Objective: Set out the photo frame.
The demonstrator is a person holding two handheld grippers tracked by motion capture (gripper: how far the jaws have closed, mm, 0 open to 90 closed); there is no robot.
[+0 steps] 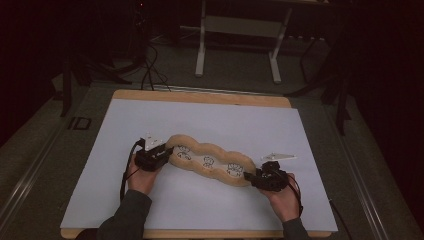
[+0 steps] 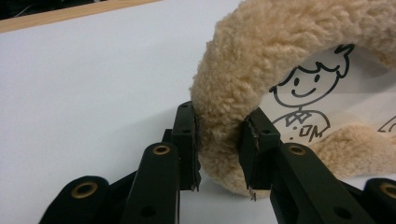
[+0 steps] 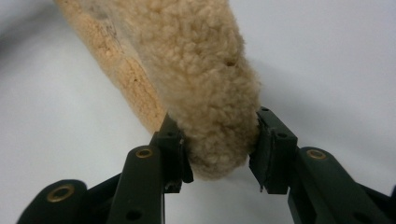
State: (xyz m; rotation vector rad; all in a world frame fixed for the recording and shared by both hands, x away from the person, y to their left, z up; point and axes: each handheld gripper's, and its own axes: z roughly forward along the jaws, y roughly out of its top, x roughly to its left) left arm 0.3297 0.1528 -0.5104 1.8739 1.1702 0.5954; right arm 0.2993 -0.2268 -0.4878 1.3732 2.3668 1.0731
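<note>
Fleecy tan cushion (image 1: 210, 161) — lumpy, long, cartoon figures printed on white panels

Your high view is dim: the room around the table falls to near black, and the white mat (image 1: 200, 130) is the brightest area, evenly lit with only soft shadows under your hands. The picture is soft and grainy. In the left gripper view the light is bright and even, with crisp fleece. In the right gripper view the upper left corner blurs and darkens.
</note>
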